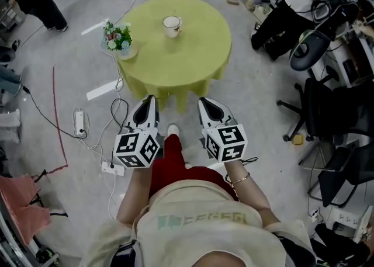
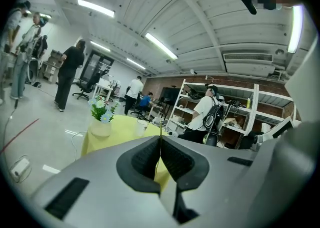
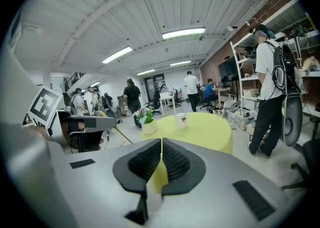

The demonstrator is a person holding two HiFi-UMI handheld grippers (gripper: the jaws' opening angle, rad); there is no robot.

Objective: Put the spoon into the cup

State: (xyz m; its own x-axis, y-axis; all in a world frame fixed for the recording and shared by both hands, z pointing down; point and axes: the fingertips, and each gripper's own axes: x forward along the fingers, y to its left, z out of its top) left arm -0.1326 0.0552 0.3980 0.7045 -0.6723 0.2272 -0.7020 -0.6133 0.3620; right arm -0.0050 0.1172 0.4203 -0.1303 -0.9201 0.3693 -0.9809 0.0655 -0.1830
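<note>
I am holding the left tongs (image 1: pixel 149 100) and right tongs (image 1: pixel 204 102) pressed together, nothing between them, well short of the bench (image 1: pixel 193 61). The cup (image 1: pixel 172 25) is standing at twelve o'clock, and I am seeing no spoon anywhere, so I judge the task unstarted.

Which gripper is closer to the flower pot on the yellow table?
Left. The left gripper is short of the table, slightly right of the flower pot; the right gripper is alongside it, farther to the right.
</note>
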